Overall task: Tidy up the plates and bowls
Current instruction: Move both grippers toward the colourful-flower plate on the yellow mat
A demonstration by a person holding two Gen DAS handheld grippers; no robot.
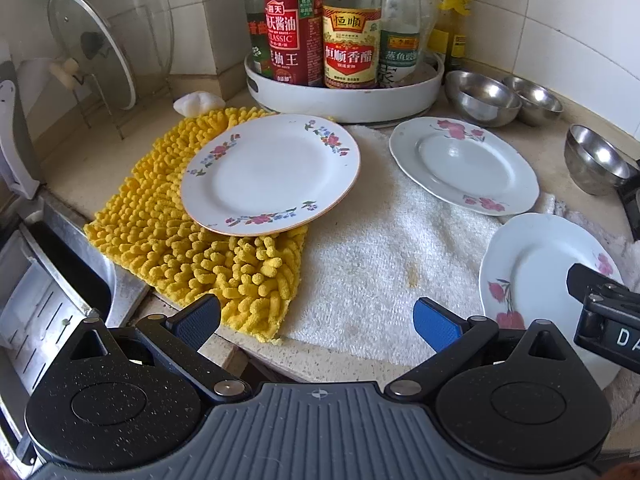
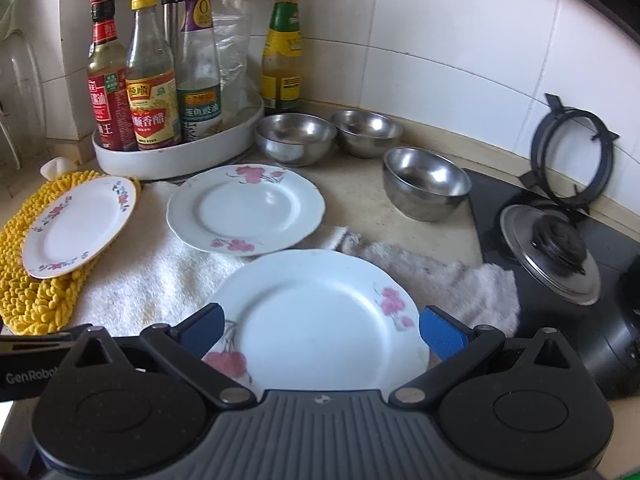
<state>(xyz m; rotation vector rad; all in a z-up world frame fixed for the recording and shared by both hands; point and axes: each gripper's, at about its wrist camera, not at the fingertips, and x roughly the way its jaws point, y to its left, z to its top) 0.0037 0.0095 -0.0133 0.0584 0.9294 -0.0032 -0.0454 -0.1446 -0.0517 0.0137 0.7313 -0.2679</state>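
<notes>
Three white flowered plates lie on the counter. The gold-rimmed plate [image 1: 272, 172] [image 2: 78, 226] rests on a yellow chenille mat [image 1: 168, 216]. A second plate [image 1: 464, 164] [image 2: 246, 208] sits on the white towel [image 1: 360, 248], and the nearest plate [image 1: 548, 280] [image 2: 320, 320] lies at the towel's front right. Three steel bowls [image 2: 296, 136] [image 2: 368, 130] [image 2: 426, 182] stand behind them. My left gripper [image 1: 316, 320] is open above the towel's front edge, holding nothing. My right gripper [image 2: 322, 332] is open, its fingers straddling the near plate without touching it.
A white turntable tray [image 1: 344, 92] of sauce bottles stands at the back. A glass lid [image 1: 92, 44] leans in a rack at left, above the sink edge [image 1: 80, 280]. A gas hob with a pot lid [image 2: 552, 256] and a burner grate [image 2: 572, 148] lies to the right.
</notes>
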